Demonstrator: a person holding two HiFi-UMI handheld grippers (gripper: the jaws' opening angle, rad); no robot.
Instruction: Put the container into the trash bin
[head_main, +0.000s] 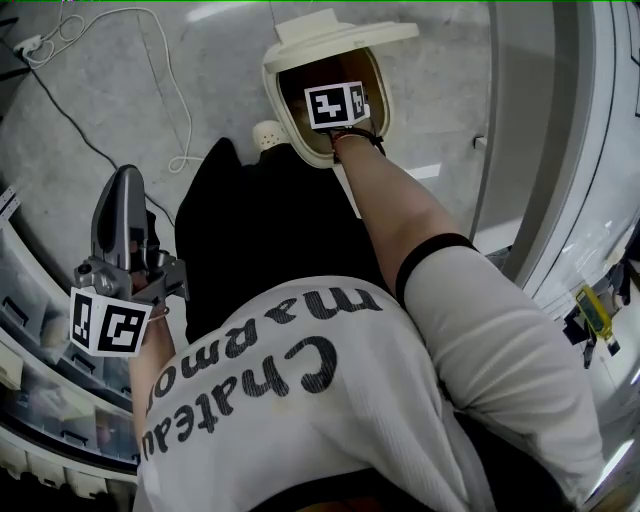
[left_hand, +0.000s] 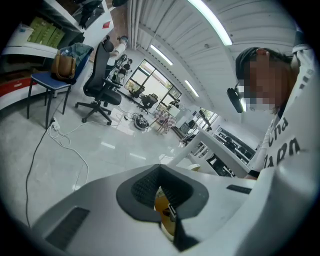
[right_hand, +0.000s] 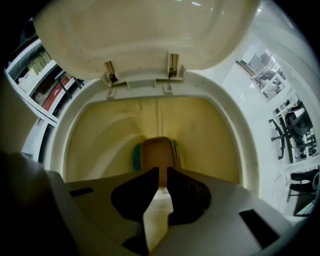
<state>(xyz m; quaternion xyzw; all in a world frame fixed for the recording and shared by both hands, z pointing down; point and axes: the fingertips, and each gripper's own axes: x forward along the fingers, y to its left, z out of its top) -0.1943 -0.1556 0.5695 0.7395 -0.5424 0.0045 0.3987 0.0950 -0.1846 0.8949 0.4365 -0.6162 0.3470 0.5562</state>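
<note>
The cream trash bin (head_main: 272, 95) stands on the floor with its lid (head_main: 340, 35) flipped up. My right gripper (head_main: 336, 106) reaches down into its mouth, only the marker cube showing from above. In the right gripper view the brown container (right_hand: 157, 150) hangs inside the bin (right_hand: 235, 130) under the raised lid (right_hand: 150, 35). The right gripper (right_hand: 163, 170) is closed to a narrow gap on the container's near edge. Something teal shows behind the container. My left gripper (head_main: 124, 180) is held out at the left, away from the bin, shut and holding nothing (left_hand: 160, 170).
White cables (head_main: 170, 90) trail across the grey floor left of the bin. Storage drawers (head_main: 30, 330) line the left edge and a white partition (head_main: 530, 150) rises at the right. A black office chair (left_hand: 100, 82) and a blue chair (left_hand: 50, 80) stand farther off.
</note>
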